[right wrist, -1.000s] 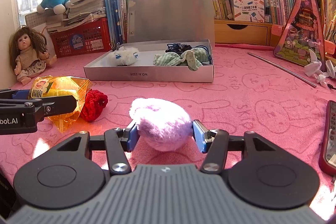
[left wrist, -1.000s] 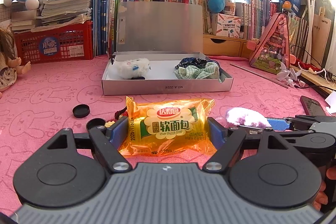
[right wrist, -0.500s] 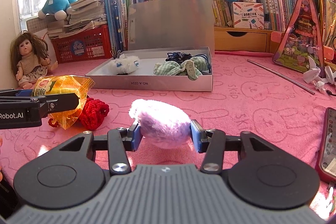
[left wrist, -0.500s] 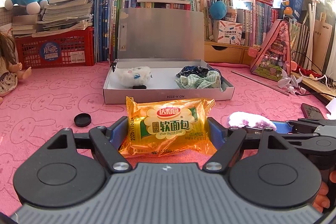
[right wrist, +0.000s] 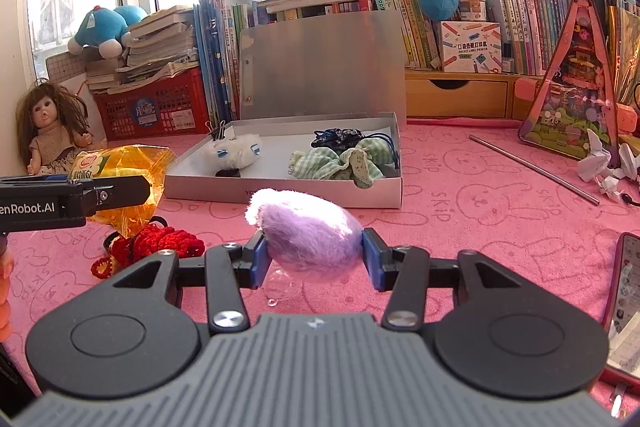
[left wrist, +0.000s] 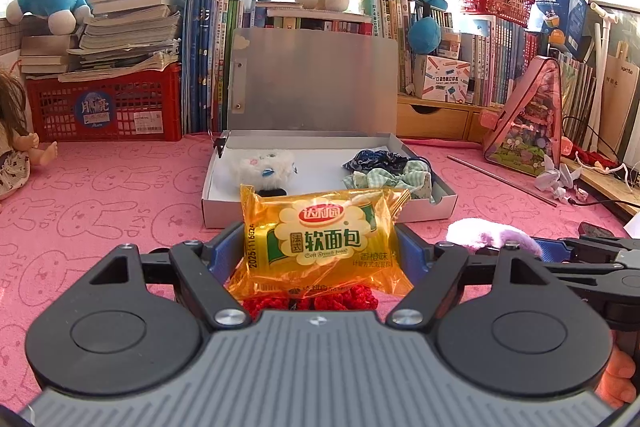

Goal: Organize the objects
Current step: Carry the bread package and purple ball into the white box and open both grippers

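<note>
1. Where the desk (left wrist: 120,187) is covered by a pink rabbit-print cloth, its back edge is lined with upright books (left wrist: 204,59), a red crate (left wrist: 104,107) under a stack of papers, and a wooden drawer unit (left wrist: 436,115); bright windows are seen behind.
2. One open silver box (left wrist: 328,205) is seen mid-desk, its lid (left wrist: 312,79) stood upright against the books.
3. Inside the box, one white plush (left wrist: 266,167) is seen at the left and two scrunchies, one dark blue (left wrist: 376,159) and one green check (left wrist: 384,179), at the right; the middle of the floor is bare.
4. One bread packet (left wrist: 320,243) is clamped between the jaws of the left gripper (left wrist: 320,251), held off the desk just in front of the box wall.
5. One purple plush (right wrist: 312,235) is clamped by the right gripper (right wrist: 314,259), also raised and near the box's front wall.
6. One red crochet piece (right wrist: 160,243) is left on the cloth below the packet, with a clear bubble-like piece (right wrist: 282,287) under the purple plush.
7. Four plush toys are counted on the books and sill, and one doll (right wrist: 50,127) at the left edge.
8. At the right, a metal rod (right wrist: 532,163), a triangular pink case (right wrist: 572,99) and a phone (right wrist: 624,307) are seen; open cloth is left between the box and the rod.
</note>
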